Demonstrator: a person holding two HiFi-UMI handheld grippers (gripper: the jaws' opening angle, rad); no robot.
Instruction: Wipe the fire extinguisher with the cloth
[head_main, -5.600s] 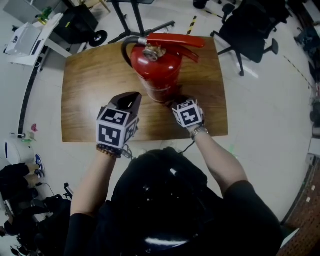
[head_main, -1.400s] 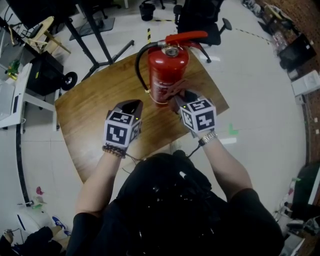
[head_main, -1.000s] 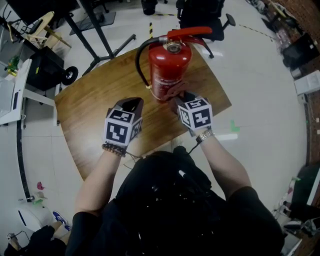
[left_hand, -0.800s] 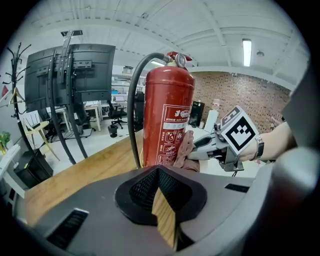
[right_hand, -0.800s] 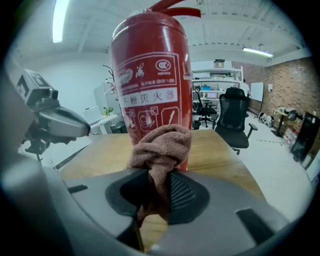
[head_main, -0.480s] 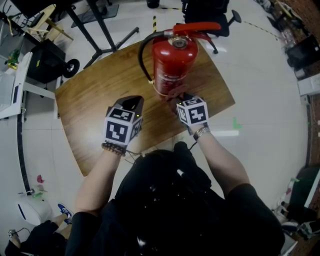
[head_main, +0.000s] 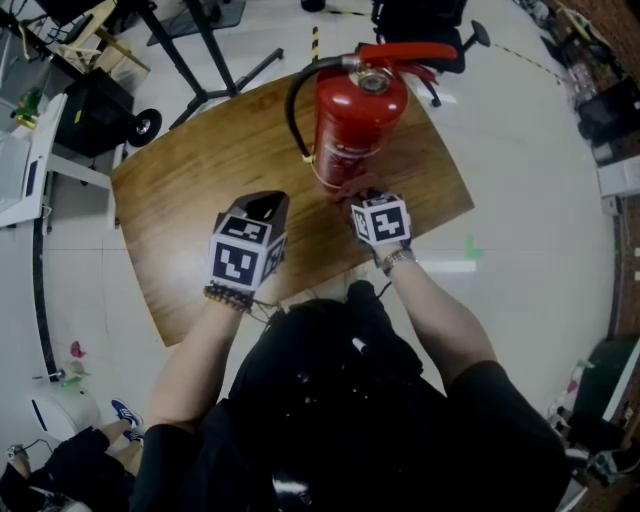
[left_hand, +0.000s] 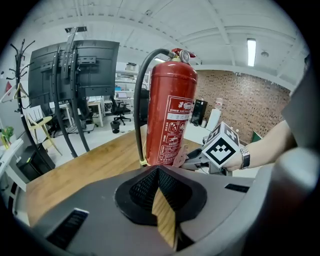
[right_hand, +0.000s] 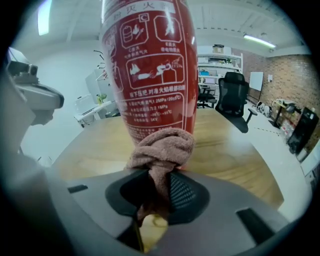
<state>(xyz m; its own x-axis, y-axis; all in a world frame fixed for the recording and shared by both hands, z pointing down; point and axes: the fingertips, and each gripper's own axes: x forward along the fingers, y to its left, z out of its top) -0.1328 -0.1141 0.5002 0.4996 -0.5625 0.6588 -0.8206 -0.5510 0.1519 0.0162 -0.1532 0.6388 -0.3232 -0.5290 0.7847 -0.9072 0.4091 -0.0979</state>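
In the head view, the left hand-held gripper (head_main: 258, 205) is hovering over the tabletop (head_main: 190, 170), with the fire extinguisher (head_main: 355, 120) standing upright ahead to its right. In the left gripper view, its jaws are resting together, empty. In the right gripper view, the right hand-held gripper (right_hand: 159, 185) is clamping the cloth (right_hand: 162, 147), pressing it against the fire extinguisher's lower body directly ahead.

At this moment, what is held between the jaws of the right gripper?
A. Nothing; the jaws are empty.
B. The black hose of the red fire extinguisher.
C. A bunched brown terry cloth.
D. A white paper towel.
C: in the right gripper view, the right gripper is closed on the bunched brown terry cloth, whose wad lies against the lower part of the red fire extinguisher cylinder.
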